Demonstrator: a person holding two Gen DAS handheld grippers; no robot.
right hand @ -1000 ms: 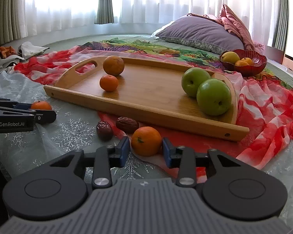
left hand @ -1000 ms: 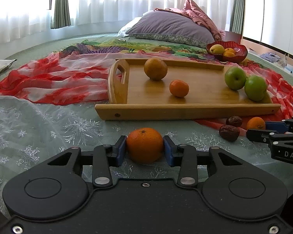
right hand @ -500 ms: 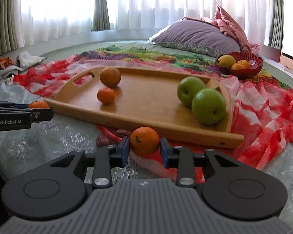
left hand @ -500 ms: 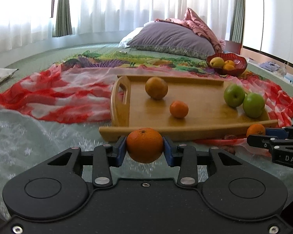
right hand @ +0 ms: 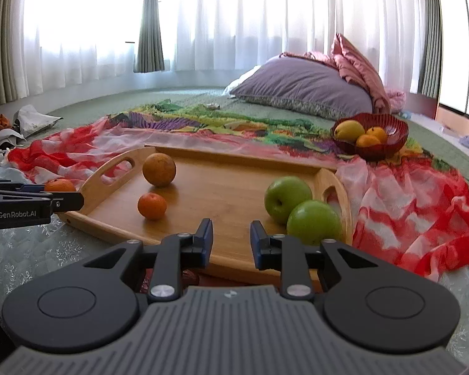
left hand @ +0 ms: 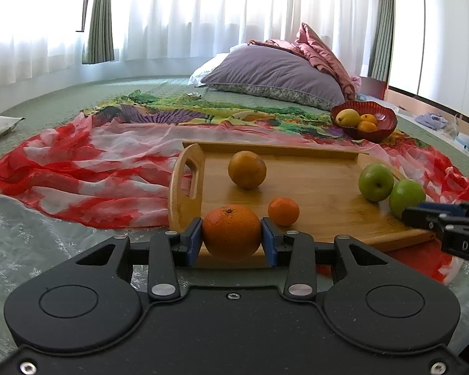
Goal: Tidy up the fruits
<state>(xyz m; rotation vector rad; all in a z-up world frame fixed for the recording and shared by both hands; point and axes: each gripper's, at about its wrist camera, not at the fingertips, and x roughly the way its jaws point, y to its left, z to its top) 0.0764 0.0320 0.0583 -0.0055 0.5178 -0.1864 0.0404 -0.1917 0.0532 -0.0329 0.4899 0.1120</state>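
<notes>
My left gripper is shut on a large orange and holds it just in front of the wooden tray, near its left handle. The tray holds a dull orange, a small tangerine and two green apples. My right gripper is open and empty above the tray's front edge, left of the nearer apple. The left gripper with its orange shows at the left edge of the right wrist view.
A red bowl with yellow and orange fruit stands behind the tray on the right. A red-white scarf and a colourful cloth lie around the tray. A purple pillow lies at the back. A dark date peeks under the right gripper.
Both grippers rose and moved toward the tray. The left one still holds its orange. The right one, which held a small orange, now stands open with nothing between its fingers.
</notes>
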